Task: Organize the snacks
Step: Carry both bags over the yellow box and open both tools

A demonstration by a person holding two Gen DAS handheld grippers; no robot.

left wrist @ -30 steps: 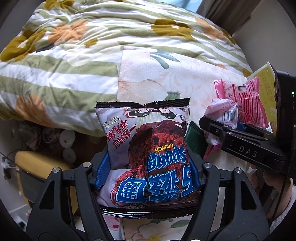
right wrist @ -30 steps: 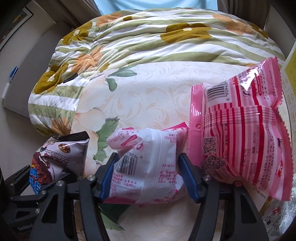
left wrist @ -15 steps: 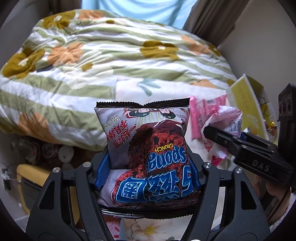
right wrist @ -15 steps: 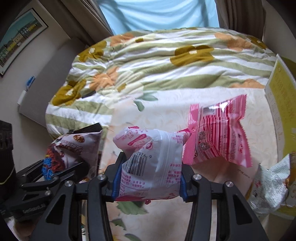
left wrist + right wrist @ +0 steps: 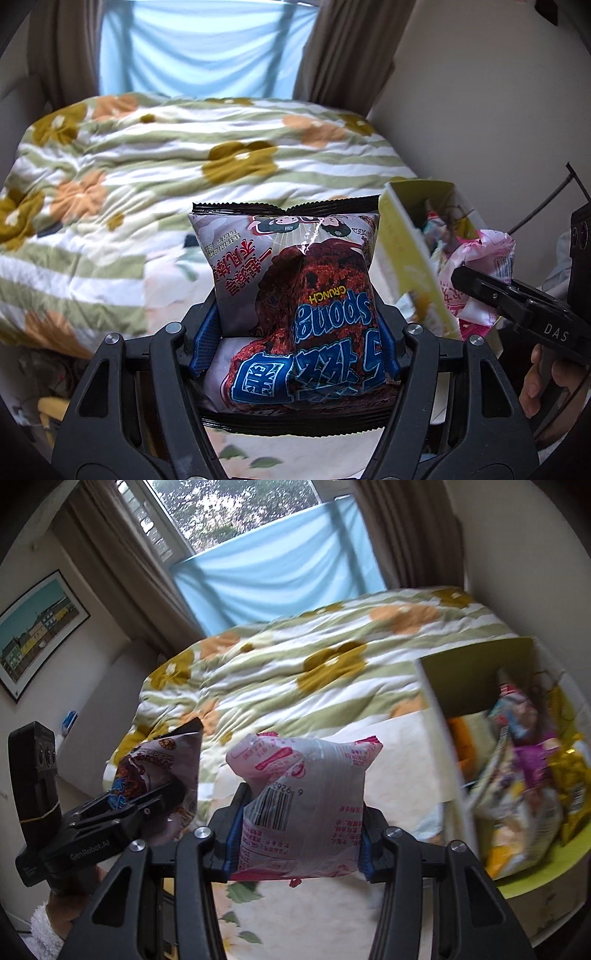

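Snack box [image 5: 476, 686] right — bed [image 5: 295, 672] behind

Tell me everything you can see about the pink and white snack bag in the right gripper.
The pink bag is a puffy, glossy plastic packet, white with pink print, a barcode and red text facing the camera. Its top is crumpled and pinched. The right gripper clamps it from both sides with blue pads, holding it in the air above the bed, roughly upright. Nothing else touches it. A box with snacks stands to its right. In the left view it shows at far right.
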